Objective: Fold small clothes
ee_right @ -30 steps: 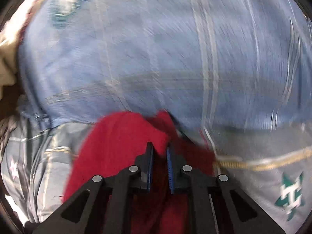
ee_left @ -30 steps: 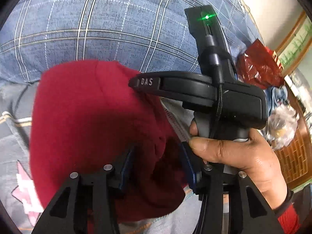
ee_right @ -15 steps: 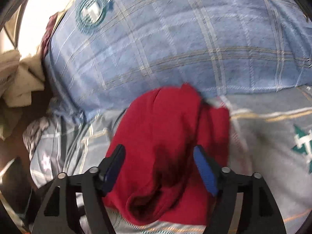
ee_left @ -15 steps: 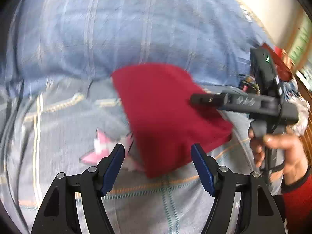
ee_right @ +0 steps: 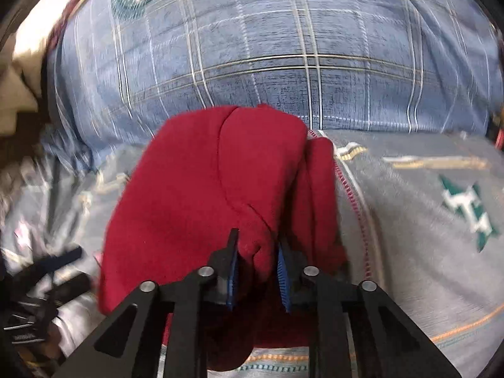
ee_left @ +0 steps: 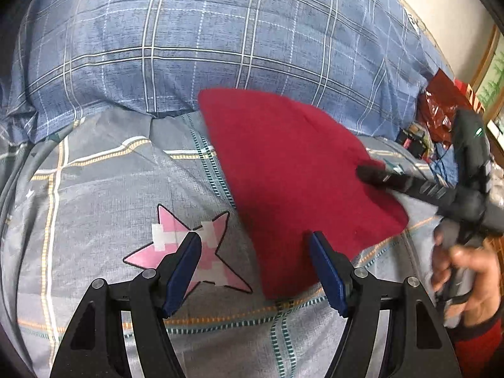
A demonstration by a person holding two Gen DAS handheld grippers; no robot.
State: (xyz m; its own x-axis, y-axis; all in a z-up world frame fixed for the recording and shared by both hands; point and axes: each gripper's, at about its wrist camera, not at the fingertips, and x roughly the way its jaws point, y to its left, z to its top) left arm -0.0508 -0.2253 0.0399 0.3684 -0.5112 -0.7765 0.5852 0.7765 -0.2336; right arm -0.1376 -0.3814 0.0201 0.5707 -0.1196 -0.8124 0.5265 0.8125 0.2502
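Observation:
A folded dark red garment point(ee_left: 293, 173) lies on the grey patterned sheet point(ee_left: 94, 204), its far edge against a blue plaid quilt point(ee_left: 220, 31). My left gripper point(ee_left: 255, 245) hovers open over the sheet at the garment's near left edge, with nothing pressed between its pads. In the right wrist view the red garment point(ee_right: 195, 195) fills the middle. My right gripper point(ee_right: 255, 252) is closing, and a raised fold of red cloth is pinched between its blue pads. The left wrist view shows the right gripper point(ee_left: 378, 174) reaching onto the garment from the right, held by a hand point(ee_left: 466, 271).
A red plastic bag point(ee_left: 441, 107) and small clutter lie at the far right beside a wooden frame. Beige cloth point(ee_right: 15, 94) is heaped at the far left of the bed. The blurred left gripper point(ee_right: 47, 271) shows at the lower left of the right wrist view.
My left gripper let go of the red garment and drew back toward the left. My right gripper opened wide, then closed again on a fold at the garment's near edge.

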